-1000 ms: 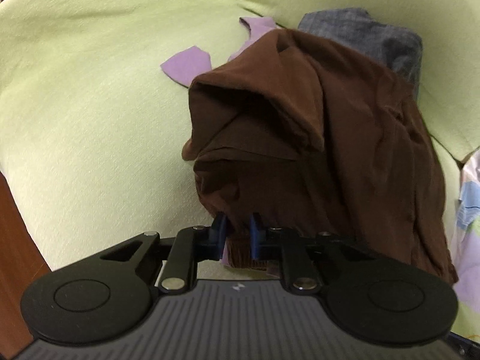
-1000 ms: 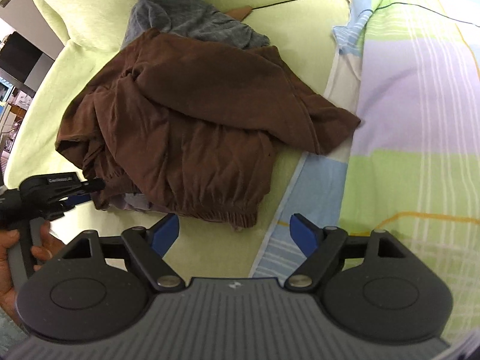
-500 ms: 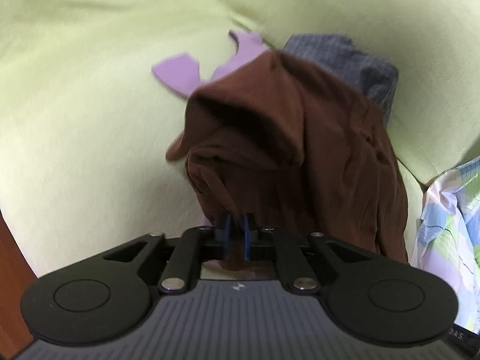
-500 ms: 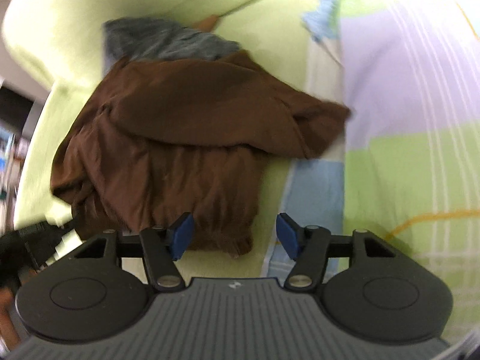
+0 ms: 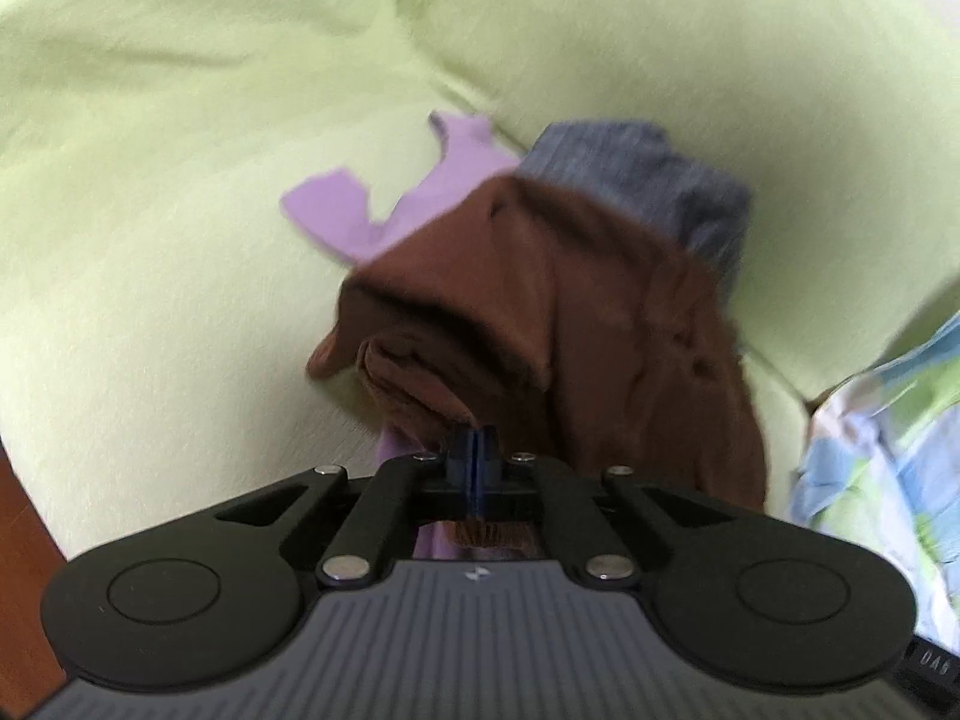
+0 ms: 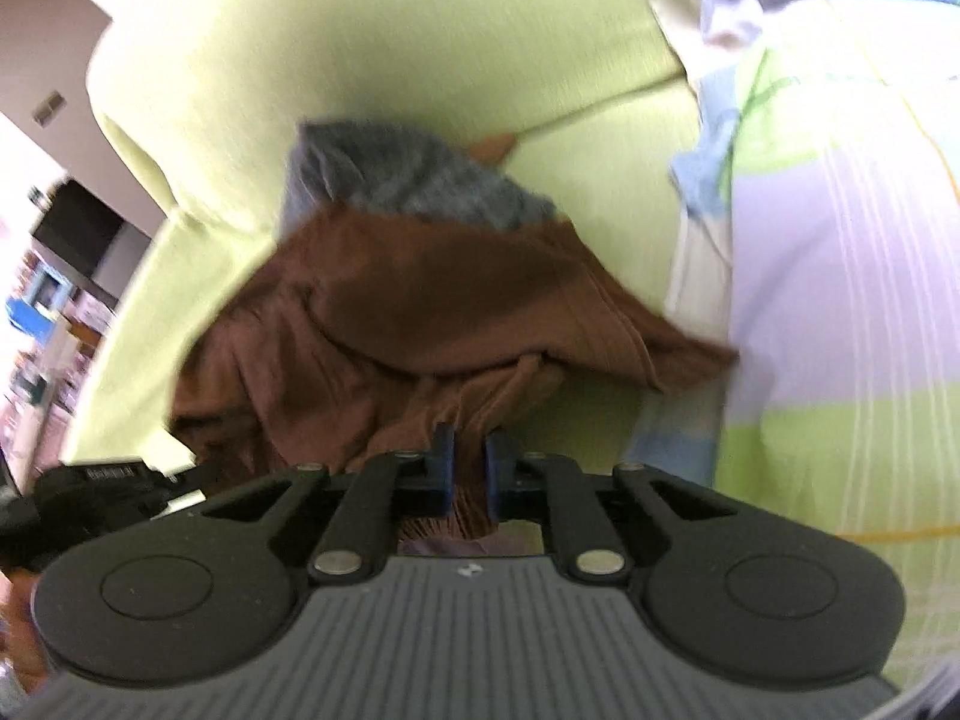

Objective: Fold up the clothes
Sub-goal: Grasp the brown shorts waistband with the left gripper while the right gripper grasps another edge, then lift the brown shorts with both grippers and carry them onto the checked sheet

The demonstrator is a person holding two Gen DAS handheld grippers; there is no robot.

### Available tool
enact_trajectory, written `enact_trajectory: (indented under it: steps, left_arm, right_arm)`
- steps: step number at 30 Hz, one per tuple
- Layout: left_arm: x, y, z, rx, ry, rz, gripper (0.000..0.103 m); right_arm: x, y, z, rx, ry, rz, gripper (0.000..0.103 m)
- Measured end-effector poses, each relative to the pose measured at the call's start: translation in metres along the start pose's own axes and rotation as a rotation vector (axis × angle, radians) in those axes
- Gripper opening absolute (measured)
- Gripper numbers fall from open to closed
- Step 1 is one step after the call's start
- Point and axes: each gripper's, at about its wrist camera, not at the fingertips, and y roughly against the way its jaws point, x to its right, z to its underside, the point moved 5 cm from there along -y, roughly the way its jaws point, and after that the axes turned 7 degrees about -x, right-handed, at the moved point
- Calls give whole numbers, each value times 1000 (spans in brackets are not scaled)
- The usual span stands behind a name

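A crumpled brown garment lies on a light green sofa. My left gripper is shut on its near ribbed hem, and the cloth rises in folds towards the pads. In the right wrist view, my right gripper is closing on another part of the hem of the brown garment. Its blue pads stand close together with ribbed cloth pinched between them. The left gripper's black body shows at the lower left of that view.
A grey garment lies behind the brown one, against the sofa back. A purple garment sticks out from under it on the left. A checked blanket covers the seat to the right. Brown wood borders the sofa at far left.
My right gripper went from wide open to nearly shut on the brown hem. Both grippers rose and lifted the hem. More of the purple garment shows.
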Motion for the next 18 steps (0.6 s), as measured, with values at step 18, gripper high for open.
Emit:
enact_trajectory:
  steps: [18]
  left_arm:
    - [222,117,-13,245,-327,263,0]
  right_arm:
    - [6,238,-86,407,-45,-257,7]
